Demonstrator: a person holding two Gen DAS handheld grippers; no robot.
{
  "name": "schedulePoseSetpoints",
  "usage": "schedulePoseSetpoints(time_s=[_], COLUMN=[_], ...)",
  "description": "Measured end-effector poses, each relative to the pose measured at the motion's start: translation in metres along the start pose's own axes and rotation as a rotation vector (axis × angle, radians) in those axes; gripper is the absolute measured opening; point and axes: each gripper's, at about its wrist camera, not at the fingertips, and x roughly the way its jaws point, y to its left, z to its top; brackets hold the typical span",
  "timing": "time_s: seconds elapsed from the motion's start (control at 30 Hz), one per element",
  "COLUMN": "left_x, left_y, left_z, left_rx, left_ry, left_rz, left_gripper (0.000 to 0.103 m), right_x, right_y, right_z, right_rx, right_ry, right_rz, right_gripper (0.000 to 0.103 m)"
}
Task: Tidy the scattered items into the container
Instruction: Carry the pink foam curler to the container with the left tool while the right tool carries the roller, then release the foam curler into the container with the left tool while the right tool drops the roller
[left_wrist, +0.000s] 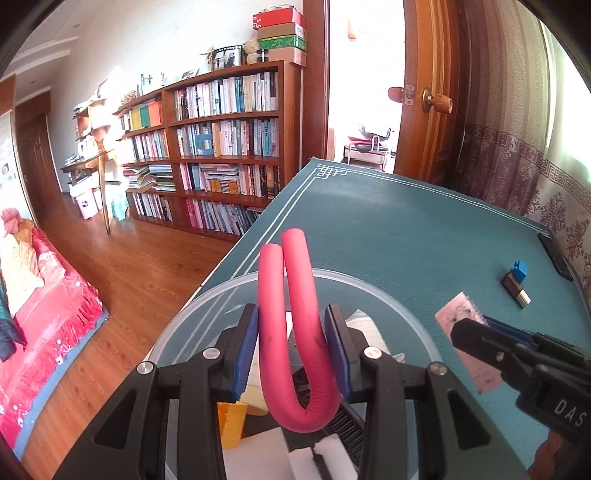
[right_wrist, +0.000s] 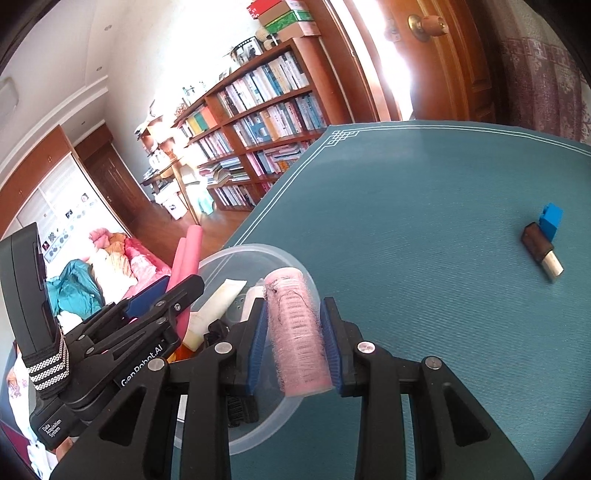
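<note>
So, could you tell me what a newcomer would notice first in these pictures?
Probably the pink foam rod, bent into a U and pinched in the left gripper above the clear tub. Next, the pink hair roller clamped in the right gripper over the tub's rim, and a blue block on the teal table.

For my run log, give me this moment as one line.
left hand-held gripper: shut on red foam roller over clear tub | right hand-held gripper: shut on pink hair roller | blue block: on table

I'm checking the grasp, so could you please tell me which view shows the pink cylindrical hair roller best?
The right wrist view: the pink cylindrical hair roller lies full-length in the right claw. The left wrist view shows only its end.
</note>
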Motion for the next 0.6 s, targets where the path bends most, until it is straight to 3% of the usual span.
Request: schedulePoseSetpoints(time_s=[0.5,0.53,0.6], left_x=[0.003,0.003,0.004], left_y=[0.016,0.017,0.02], left_z=[-0.001,-0.001,-0.001], left_rx=[-0.029,-0.033,-0.05], left_ry=[0.007,0.008,0.009], left_rz=[0.006,0.003,-0.003], left_gripper=[0.042,0.043,0.058], right_x=[0.011,0.012,0.014], right_y=[0.023,0.024,0.026], right_z=[-0.001,-0.003,-0.004], right_rx=[-0.073,-0.076,-0.074], right_ry=[0.011,0.012,0.014], right_rz=[-0.021,-0.023,-0.028], right_gripper=[0.032,0.033,0.034])
